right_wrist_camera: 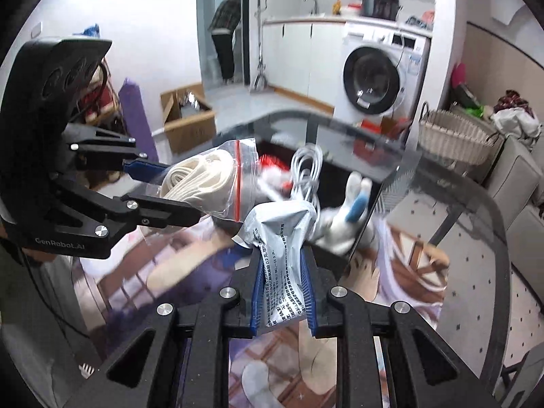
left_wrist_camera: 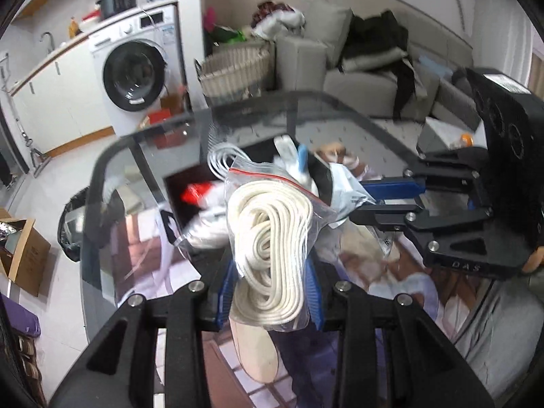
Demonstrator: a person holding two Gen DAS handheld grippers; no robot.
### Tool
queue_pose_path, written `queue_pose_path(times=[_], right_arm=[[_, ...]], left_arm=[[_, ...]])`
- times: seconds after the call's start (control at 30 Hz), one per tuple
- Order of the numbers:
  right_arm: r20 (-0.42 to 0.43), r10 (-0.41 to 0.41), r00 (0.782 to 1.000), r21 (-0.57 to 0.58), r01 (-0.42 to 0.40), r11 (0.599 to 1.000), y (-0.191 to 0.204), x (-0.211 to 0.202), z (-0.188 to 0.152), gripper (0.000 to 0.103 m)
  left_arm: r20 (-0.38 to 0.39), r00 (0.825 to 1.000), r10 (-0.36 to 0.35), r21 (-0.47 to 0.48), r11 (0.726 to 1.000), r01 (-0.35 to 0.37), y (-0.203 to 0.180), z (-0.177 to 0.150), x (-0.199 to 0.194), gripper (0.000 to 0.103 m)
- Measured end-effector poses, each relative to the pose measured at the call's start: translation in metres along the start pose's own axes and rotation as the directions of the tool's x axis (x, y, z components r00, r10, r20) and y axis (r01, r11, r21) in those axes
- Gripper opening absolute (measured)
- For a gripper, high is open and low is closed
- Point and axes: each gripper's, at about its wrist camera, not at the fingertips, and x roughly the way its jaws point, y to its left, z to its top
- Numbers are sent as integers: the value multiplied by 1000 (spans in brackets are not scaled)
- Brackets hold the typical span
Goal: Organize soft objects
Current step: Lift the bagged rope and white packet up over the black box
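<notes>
Both views: bright, even indoor light, soft and diffuse, no hard shadows. Strong fisheye curvature; straight edges bow; black vignette fills the corners. Glass tabletop (left_wrist_camera: 112,156) carries pale glare and reflections. Motion blur smears the white plush toy (right_wrist_camera: 343,217) and the items behind it; near parts stay sharp. Distant washing machine (left_wrist_camera: 136,78) slightly soft.

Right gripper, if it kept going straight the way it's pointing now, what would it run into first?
Probably the white plush toy just beyond the grey printed pouch that the right gripper holds. Depth is unclear in this fisheye view; the coiled white cable lies a little left of that line.
</notes>
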Motion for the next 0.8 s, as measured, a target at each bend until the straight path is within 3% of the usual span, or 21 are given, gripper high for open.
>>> queue_pose_path(times=[0.23, 0.47, 0.57, 0.8], right_arm=[[163, -54, 985, 37, 49, 998, 9, -27, 13, 20], [297, -93, 950, 59, 79, 995, 13, -53, 19, 20], [320, -97, 942, 71, 78, 994, 11, -59, 21, 20], [325, -104, 940, 73, 85, 994, 12, -62, 22, 20]], left_arm=[[136, 990, 30, -31, 999, -26, 5, 9, -16, 34], [294, 953, 71, -22, 997, -68, 3, 10, -44, 34], [317, 945, 76, -32, 997, -69, 8, 11, -47, 34], [305, 950, 72, -30, 997, -65, 9, 10, -43, 34]])
